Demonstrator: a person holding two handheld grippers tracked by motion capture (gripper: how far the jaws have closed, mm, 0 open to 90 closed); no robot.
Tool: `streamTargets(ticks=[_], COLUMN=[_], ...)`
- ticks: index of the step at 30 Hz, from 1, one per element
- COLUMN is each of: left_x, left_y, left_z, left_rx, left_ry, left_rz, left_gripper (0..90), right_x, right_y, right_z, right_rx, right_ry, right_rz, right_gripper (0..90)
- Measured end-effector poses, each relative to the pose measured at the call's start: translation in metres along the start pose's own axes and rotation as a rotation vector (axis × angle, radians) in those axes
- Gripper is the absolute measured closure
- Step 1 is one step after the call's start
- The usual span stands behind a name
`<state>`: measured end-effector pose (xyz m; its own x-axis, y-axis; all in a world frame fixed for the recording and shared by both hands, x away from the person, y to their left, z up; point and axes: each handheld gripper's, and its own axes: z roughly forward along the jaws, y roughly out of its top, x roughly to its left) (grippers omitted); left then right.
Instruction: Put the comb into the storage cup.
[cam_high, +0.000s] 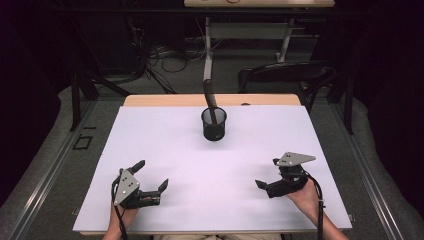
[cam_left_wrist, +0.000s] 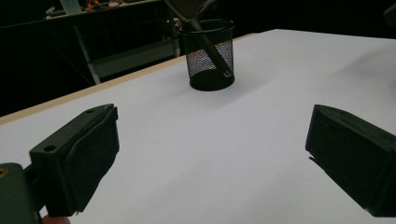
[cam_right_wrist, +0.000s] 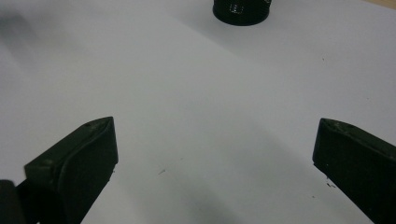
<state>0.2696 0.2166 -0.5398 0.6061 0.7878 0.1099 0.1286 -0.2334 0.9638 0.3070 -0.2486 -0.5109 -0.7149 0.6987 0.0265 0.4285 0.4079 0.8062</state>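
Note:
A black mesh cup (cam_high: 214, 125) stands upright on the far middle of the white table sheet (cam_high: 210, 200). A dark long-handled tool (cam_high: 209, 95) leans in it, sticking out at the top. My left gripper (cam_high: 153, 174) rests near the front left, jaws open and nothing between them. In the left gripper view the cup (cam_left_wrist: 208, 56) and tool (cam_left_wrist: 189, 9) sit well ahead of the open left gripper (cam_left_wrist: 210, 149). My right gripper (cam_high: 267, 172) is at the front right, also open and holding nothing. The right gripper view has the cup's base (cam_right_wrist: 240, 11) far beyond the open right gripper (cam_right_wrist: 215, 154).
The white sheet covers a wooden table whose far edge (cam_high: 165, 100) shows. A black chair (cam_high: 285, 72) stands behind the table at the right. Further back are cables on the floor and another desk's legs (cam_high: 207, 45).

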Motion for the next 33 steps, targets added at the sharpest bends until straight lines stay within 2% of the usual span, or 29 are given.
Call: streamTargets(ticks=[14, 24, 33], left_x=[-0.001, -0.001, -0.001], left_y=[-0.001, -0.001, -0.001], left_z=[-0.003, -0.004, -0.003], left_rx=[0.002, 0.005, 0.005], left_ry=[0.005, 0.005, 0.001], left_rz=[-0.005, -0.003, 0.002], left_gripper=[2.8, 2.8, 2.7], right_x=[0.004, 0.007, 0.01], right_y=[-0.012, -0.022, -0.025], right_z=[-0.012, -0.018, -0.023], right_rx=[-0.038, -0.063, -0.085], right_ry=[-0.037, -0.047, -0.045], right_rz=[-0.011, -0.002, -0.014], right_gripper=[0.0, 0.0, 0.0])
